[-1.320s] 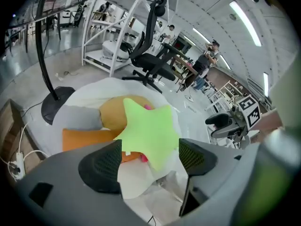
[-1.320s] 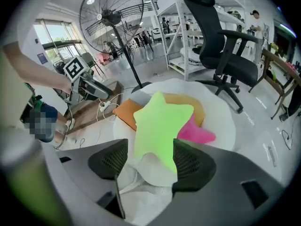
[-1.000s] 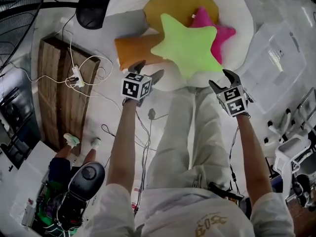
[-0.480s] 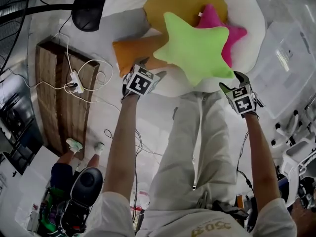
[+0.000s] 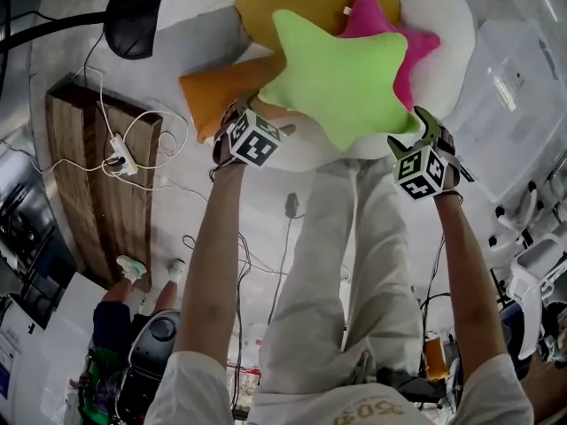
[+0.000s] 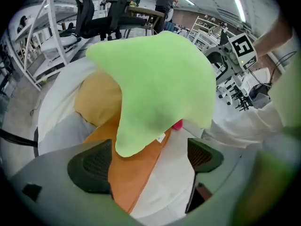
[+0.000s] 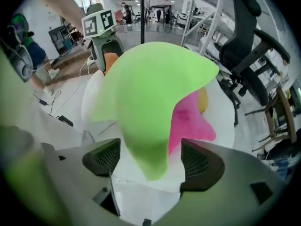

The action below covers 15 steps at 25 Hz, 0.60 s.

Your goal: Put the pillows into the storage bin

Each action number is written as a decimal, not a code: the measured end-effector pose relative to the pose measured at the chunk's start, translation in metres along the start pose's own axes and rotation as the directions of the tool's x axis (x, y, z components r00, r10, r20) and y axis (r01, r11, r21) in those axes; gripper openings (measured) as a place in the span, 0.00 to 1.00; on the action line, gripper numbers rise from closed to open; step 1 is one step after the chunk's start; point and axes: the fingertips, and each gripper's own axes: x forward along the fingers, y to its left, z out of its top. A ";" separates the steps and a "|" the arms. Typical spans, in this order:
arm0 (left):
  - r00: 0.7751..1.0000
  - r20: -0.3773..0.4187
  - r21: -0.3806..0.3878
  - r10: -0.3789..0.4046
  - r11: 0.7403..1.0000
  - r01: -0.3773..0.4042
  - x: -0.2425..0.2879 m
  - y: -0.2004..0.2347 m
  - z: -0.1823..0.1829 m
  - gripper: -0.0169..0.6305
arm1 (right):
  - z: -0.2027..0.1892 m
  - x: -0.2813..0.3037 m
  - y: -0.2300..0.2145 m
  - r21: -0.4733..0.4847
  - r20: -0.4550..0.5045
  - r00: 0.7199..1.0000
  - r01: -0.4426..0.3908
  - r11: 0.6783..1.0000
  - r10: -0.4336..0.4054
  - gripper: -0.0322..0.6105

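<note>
Head view: green star pillow (image 5: pixel 341 71) sits outside clear bin (image 5: pixel 518 78). I log left gripper (image 5: pixel 255 115) and right gripper (image 5: pixel 409 133) jaws just opened, loosely straddling its tips.

The left arm (image 5: pixel 215 246) and right arm (image 5: pixel 462 264) reach out straight. The left gripper (image 5: pixel 259 119) sits at eleven o'clock and the right gripper (image 5: pixel 409 133) at two, both tipped steeply down. Both sets of jaws have just been opening and stand wide, pads pressing nothing.
</note>
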 end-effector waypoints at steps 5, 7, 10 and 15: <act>1.000 0.008 0.016 0.013 1.000 -0.014 0.018 0.014 0.006 0.85 | 0.005 0.023 0.005 -0.128 -0.020 1.000 -0.002 0.992 -0.001 0.67; 1.000 0.009 0.021 0.011 1.000 -0.011 0.024 0.017 0.008 0.85 | 0.010 0.028 0.004 -0.142 -0.010 1.000 0.006 0.990 -0.007 0.67; 1.000 0.016 0.064 0.011 0.998 -0.012 0.032 0.017 0.014 0.80 | 0.014 0.035 0.002 -0.118 -0.015 1.000 0.004 0.993 -0.006 0.65; 1.000 0.019 0.170 -0.016 0.985 0.013 0.044 0.007 0.030 0.75 | 0.010 0.040 0.006 -0.135 -0.044 0.998 0.035 0.990 -0.041 0.60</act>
